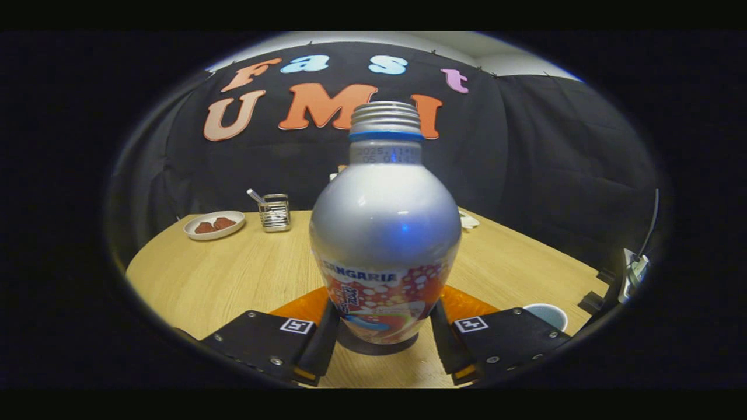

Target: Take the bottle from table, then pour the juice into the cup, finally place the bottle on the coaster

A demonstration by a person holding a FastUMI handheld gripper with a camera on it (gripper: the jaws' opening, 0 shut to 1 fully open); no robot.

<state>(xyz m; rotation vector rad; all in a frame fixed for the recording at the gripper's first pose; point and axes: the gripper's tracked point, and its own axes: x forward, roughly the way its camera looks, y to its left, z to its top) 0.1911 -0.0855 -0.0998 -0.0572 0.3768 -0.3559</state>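
We have our gripper [382,338] clamped on the bottle [384,245] above the orange coaster [300,308]; the cup [547,315] sits nearby, so pouring looks done.

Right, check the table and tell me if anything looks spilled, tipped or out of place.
Nothing stands out. The bottle stands upright with no cap on its neck, between the fingers of the tool, which close on its lower sides. No liquid shows on the table. The plate and cup sit flat.
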